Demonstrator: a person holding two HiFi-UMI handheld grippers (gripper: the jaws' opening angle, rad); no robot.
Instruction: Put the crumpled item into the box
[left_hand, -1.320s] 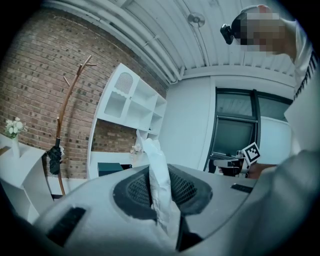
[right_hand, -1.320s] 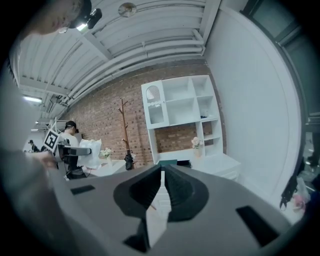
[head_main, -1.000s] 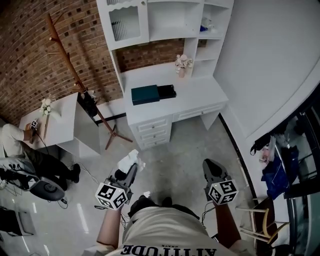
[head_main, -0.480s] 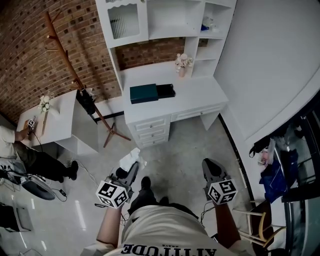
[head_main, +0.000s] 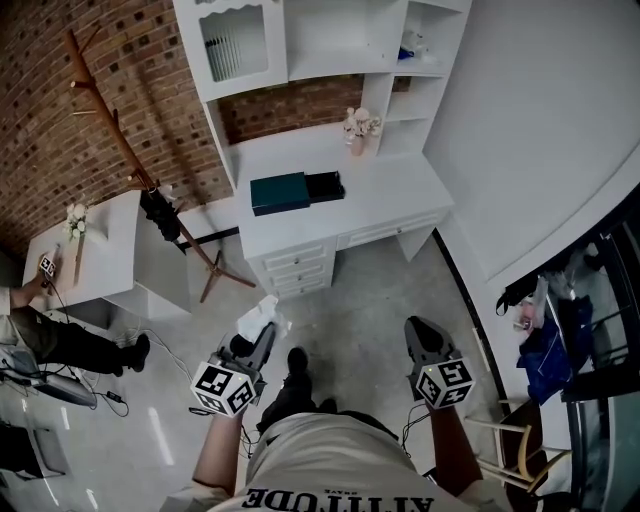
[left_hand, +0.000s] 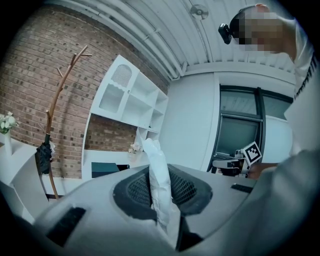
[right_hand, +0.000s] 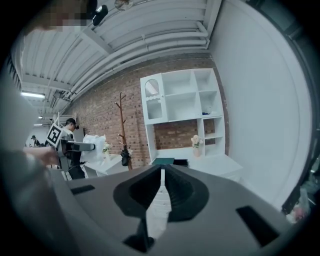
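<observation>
left gripper (head_main: 261, 338): grey, marker cube | T-shirt (head_main: 335, 455): white, black lettering

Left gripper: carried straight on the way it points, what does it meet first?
Probably the desk, near its drawers and a little right of the box. Only open floor shows in between, though depth is unclear.

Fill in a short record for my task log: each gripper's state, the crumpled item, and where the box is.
left gripper: jaws shut on crumpled white paper
right gripper: jaws shut, nothing between them
box: dark teal, on the white desk, ahead of the person across the floor
paper in box: not yet
</observation>
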